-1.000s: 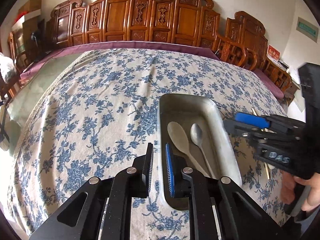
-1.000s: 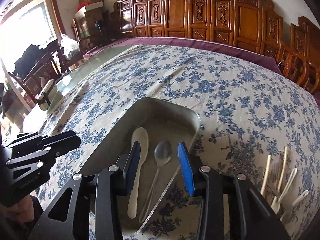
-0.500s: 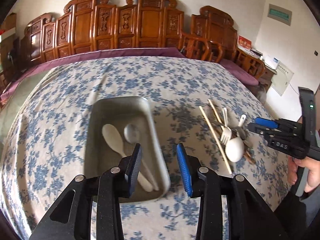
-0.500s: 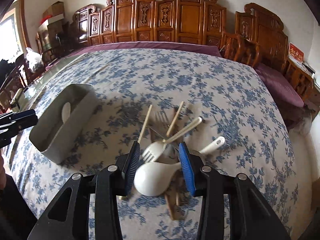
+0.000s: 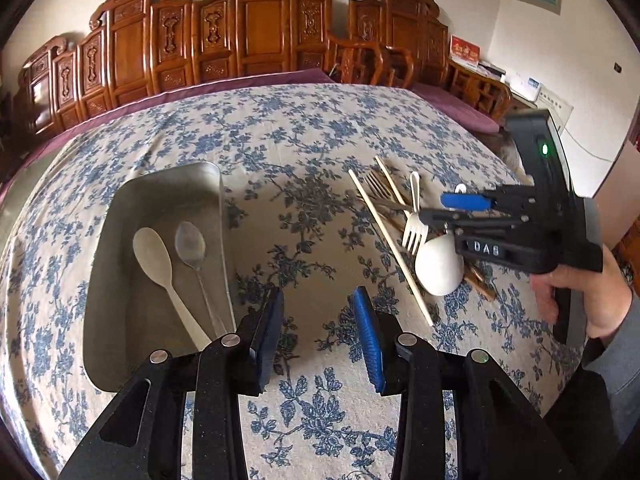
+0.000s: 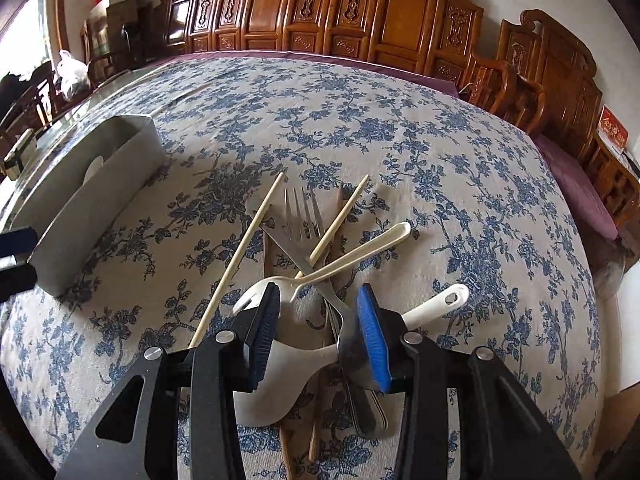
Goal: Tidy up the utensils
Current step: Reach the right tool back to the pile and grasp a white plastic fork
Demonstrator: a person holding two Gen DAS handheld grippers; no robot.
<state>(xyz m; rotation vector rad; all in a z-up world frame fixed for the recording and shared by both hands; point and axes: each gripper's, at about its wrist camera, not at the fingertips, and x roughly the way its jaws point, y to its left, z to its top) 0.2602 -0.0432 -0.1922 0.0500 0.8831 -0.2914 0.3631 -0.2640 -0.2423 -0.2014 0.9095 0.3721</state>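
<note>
A grey metal tray on the floral tablecloth holds a white spoon and a metal spoon. My left gripper is open over bare cloth just right of the tray, with nothing between its pads. To the right lies a pile: a white ladle, a white plastic fork, a metal fork, a metal spoon and pale chopsticks. My right gripper hovers open low over this pile, straddling the ladle bowl and the metal spoon. It also shows in the left wrist view as the right gripper.
Carved wooden chairs line the far side of the large round table. The tray shows from its side at the left in the right wrist view. A hand holds the right gripper's handle at the table's right edge.
Both grippers have swung right, away from the tray toward the utensil pile. The left jaws have widened. The right gripper has come down close over the ladle and forks.
</note>
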